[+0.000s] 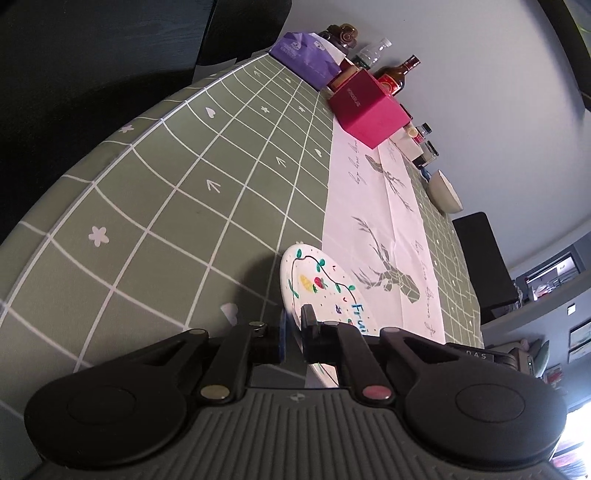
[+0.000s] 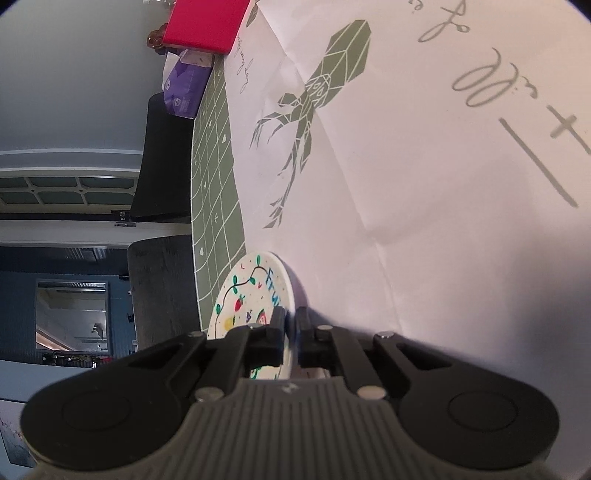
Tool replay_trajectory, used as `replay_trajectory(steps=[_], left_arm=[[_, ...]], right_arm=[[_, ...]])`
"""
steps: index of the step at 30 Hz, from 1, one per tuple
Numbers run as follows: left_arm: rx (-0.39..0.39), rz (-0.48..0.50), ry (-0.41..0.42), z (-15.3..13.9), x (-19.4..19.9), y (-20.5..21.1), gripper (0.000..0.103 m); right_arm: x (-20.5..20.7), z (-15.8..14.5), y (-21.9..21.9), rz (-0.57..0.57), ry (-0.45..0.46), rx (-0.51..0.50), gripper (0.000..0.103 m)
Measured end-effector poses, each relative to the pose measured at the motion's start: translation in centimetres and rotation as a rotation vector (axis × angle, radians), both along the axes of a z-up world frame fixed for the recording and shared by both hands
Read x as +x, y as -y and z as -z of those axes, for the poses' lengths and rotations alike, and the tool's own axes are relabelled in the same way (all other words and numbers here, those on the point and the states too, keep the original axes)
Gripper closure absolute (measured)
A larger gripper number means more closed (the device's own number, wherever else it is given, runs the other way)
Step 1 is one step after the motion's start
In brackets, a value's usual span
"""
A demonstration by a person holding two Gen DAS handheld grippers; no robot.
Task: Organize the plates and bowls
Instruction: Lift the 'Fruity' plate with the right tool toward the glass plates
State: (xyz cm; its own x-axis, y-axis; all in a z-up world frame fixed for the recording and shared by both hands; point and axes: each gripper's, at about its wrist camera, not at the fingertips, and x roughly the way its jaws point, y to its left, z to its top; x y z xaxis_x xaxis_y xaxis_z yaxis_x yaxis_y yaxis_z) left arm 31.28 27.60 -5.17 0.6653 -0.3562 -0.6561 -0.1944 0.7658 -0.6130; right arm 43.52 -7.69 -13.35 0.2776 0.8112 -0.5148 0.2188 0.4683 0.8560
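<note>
Left gripper (image 1: 291, 326) clamping fruit plate (image 1: 317, 284), pink box (image 1: 365, 107), bowl (image 1: 443, 190) beyond

Right gripper (image 2: 291, 332) clamping the rim of a white fruit-painted plate (image 2: 251, 291), low in the frame.

Behind it, a white paper runner with deer print (image 2: 369, 147) fills the right side; a magenta box (image 2: 207, 22) sits upper left.

My left gripper (image 1: 293, 328) is rolled sideways, jaws nearly closed, pinching the plate (image 1: 325, 291) rim. My right gripper (image 2: 291, 326) is rolled too, jaws clamped on the opposite rim.
</note>
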Motion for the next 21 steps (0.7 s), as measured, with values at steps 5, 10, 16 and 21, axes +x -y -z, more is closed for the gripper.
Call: replay_trajectory(steps=[5, 10, 16, 21], left_arm=[[-0.015, 0.026, -0.013, -0.9, -1.0, 0.9, 0.095], [-0.052, 0.07, -0.006, -2.4, -2.3, 2.5, 0.095], [-0.079, 0.124, -0.013, -3.6, -3.6, 5.6, 0.093], [-0.111, 0.218, -0.011, -4.1, -4.4, 7.5, 0.093]], right_arm=[[-1.7, -0.8, 1.6, 0.022, -0.017, 0.034, 0.1], [-3.9, -3.1, 3.8, 0.035, 0.015, 0.05, 0.1], [-7.1, -6.6, 6.9, 0.084, 0.077, 0.036, 0.1], [-10.9, -8.2, 10.3, 0.113, 0.099, 0.038, 0.1]])
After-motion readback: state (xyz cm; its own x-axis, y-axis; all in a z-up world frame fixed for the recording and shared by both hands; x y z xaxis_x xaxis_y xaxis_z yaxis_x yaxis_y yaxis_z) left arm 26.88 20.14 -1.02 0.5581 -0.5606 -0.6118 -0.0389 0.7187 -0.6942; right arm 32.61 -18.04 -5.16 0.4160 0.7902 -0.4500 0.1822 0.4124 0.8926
